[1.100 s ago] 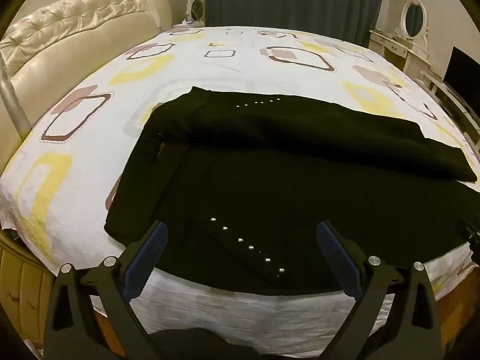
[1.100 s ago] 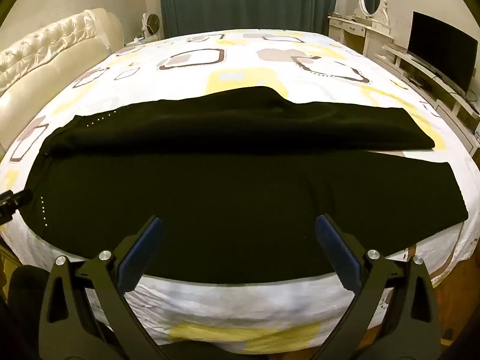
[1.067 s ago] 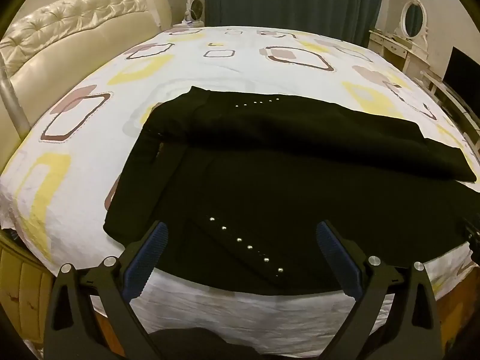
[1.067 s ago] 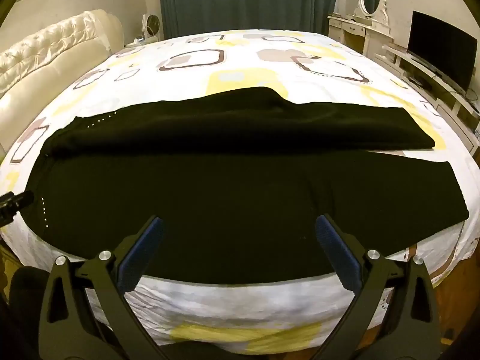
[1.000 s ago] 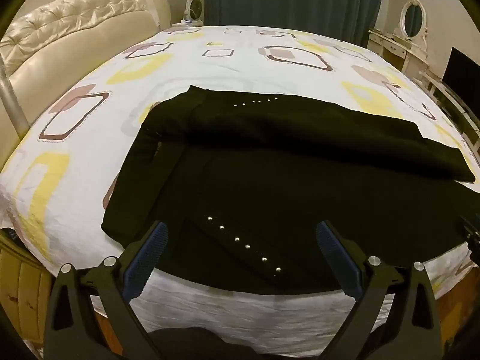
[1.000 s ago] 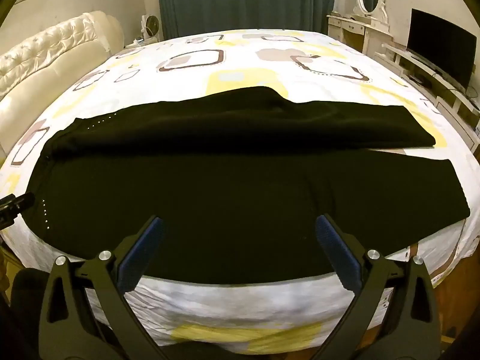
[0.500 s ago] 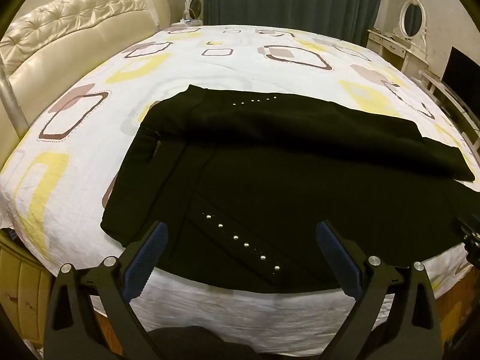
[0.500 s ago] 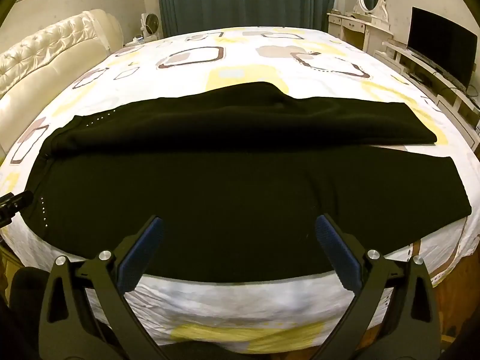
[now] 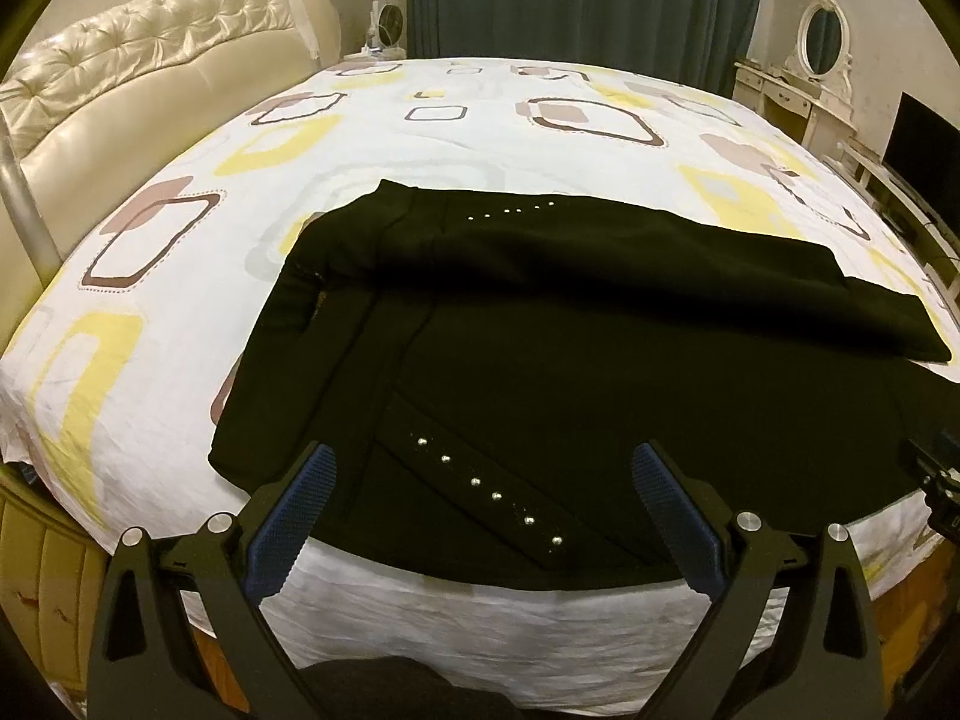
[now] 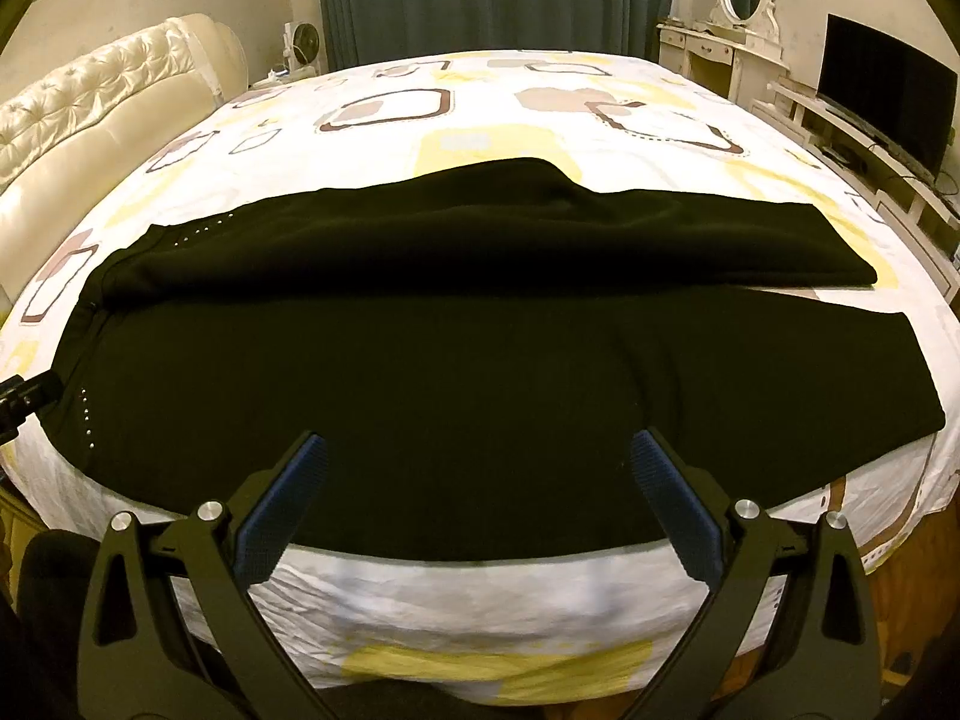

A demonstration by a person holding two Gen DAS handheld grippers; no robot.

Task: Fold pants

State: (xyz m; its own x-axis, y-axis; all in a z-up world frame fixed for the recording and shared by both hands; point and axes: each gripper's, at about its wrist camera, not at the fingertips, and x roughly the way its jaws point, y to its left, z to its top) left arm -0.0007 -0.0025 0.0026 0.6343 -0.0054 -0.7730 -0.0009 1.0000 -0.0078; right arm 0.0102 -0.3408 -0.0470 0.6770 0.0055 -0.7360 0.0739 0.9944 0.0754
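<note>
Fingers [image 9: 294, 510] slightly nearer pants [image 9: 600, 360]

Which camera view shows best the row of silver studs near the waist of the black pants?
The left wrist view: the row of silver studs lies large and clear on the black pants. In the right wrist view the same studs are tiny dots at the far left edge.

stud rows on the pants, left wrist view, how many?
2. Near row runs diagonally between the open left tool's fingers; far row sits along the pants' far edge. More may be hidden in folds.
</note>
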